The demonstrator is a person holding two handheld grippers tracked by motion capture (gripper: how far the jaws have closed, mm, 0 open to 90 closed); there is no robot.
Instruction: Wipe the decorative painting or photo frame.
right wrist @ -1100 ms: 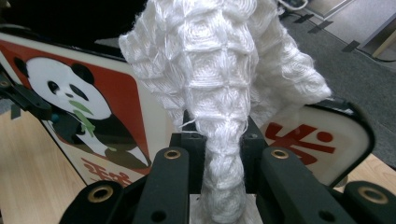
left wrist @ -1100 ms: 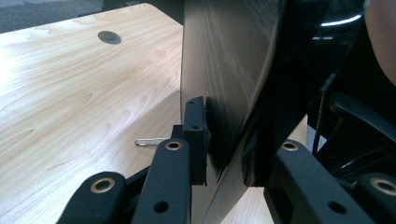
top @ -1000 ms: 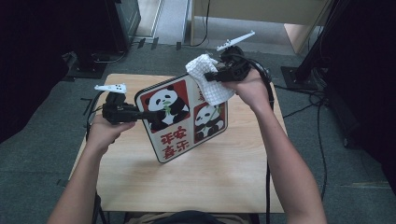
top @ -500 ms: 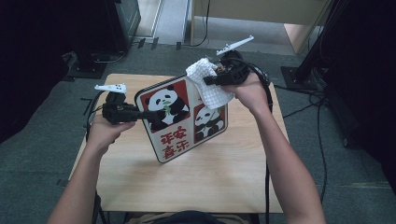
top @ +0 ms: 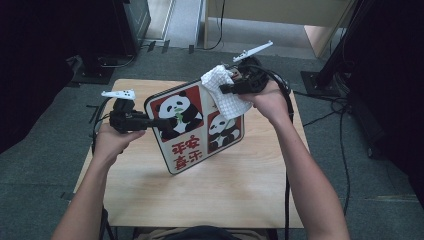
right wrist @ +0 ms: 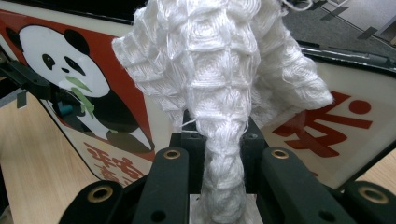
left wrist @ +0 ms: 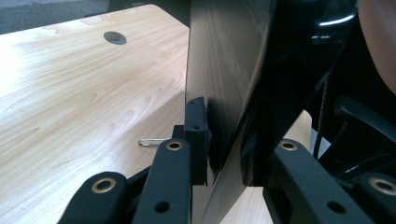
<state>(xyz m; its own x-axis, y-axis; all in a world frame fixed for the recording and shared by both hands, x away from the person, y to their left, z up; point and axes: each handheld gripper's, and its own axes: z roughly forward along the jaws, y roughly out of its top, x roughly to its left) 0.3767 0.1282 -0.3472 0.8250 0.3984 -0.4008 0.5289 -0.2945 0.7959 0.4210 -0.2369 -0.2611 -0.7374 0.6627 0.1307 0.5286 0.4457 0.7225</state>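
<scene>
At the centre of the high view, the panda tray stands tilted on edge, its lower corner on the wooden tabletop. The left tongs, middle left, are clamped on the tray's left rim. The right tongs, upper centre, grip a white waffle-weave cloth that lies against the tray's upper right face.

A wooden table stands on grey carpet.
</scene>
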